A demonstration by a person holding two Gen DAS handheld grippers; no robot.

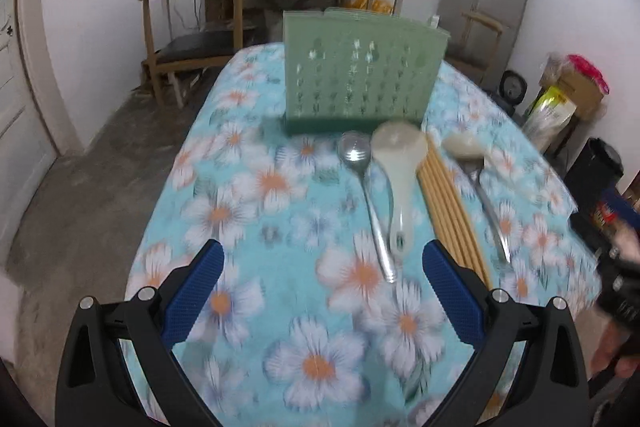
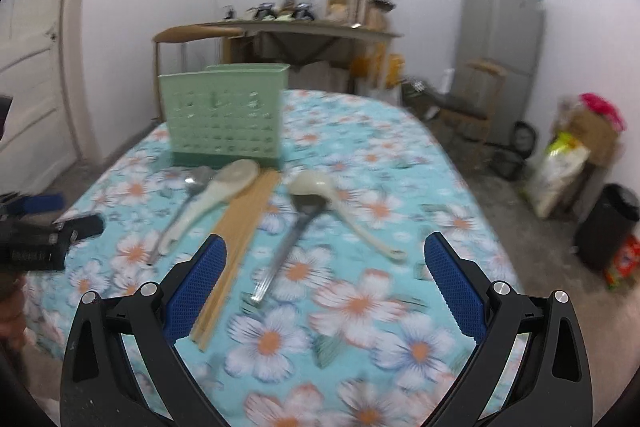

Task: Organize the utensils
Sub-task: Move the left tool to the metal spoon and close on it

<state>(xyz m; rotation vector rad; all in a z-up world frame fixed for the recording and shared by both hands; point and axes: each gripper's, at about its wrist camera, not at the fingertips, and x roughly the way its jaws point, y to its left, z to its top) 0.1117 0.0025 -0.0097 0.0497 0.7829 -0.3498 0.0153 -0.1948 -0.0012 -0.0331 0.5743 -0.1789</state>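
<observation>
Both claws hang spread and empty above the near edge of the counter (image 1: 248, 187). The left claw (image 1: 322, 281) points at the metal spoon (image 1: 366, 195) and the white rice paddle (image 1: 396, 179), which lie touching side by side. The right claw (image 2: 325, 277) sits over the bundle of chopsticks (image 2: 240, 231), the metal ladle (image 2: 288, 243) and the cream soup spoon (image 2: 340, 211), whose bowl overlaps the ladle's. Everything lies just in front of the green perforated holder (image 2: 224, 115), which stands upright and, as far as the frames show, holds nothing. Best to pinch a handle near its free end, lift clear of its neighbours, then tip it upright before lowering it into a compartment.
</observation>
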